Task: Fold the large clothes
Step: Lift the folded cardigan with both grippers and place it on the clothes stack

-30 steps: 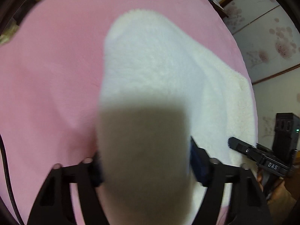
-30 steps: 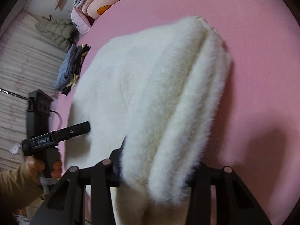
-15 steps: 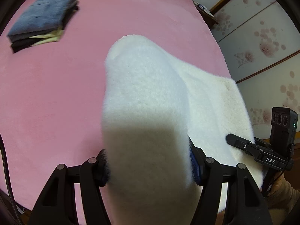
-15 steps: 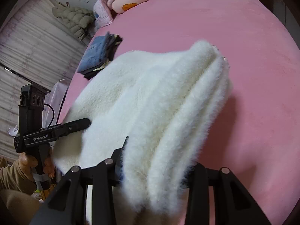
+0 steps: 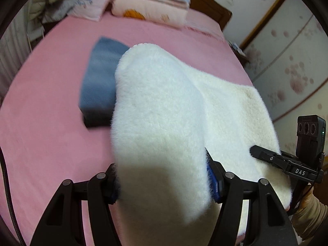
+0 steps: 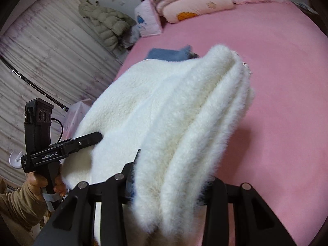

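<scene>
A thick, folded white fleece garment [image 5: 164, 110] hangs in the air above the pink bed [image 5: 45, 135], held at both ends. My left gripper [image 5: 164, 184] is shut on one folded end, its pads pressed into the pile. My right gripper [image 6: 170, 184] is shut on the other end of the fleece garment [image 6: 164, 106], where several fluffy layers bunch between the fingers. In the left wrist view the right gripper [image 5: 254, 150] shows at the far right, and in the right wrist view the left gripper [image 6: 98, 136] shows at the left, with a hand on its handle.
A stack of folded clothes with a blue piece on top [image 5: 100, 82] lies on the bed behind the garment, also visible as the blue stack [image 6: 168, 53]. Pillows and a folded quilt [image 5: 151, 2] sit at the headboard. A padded jacket [image 6: 106, 24] hangs by the wall.
Both grippers have risen with the white garment and carried it across the bed toward the headboard. The folded blue stack and the pillows have come into view behind it.
</scene>
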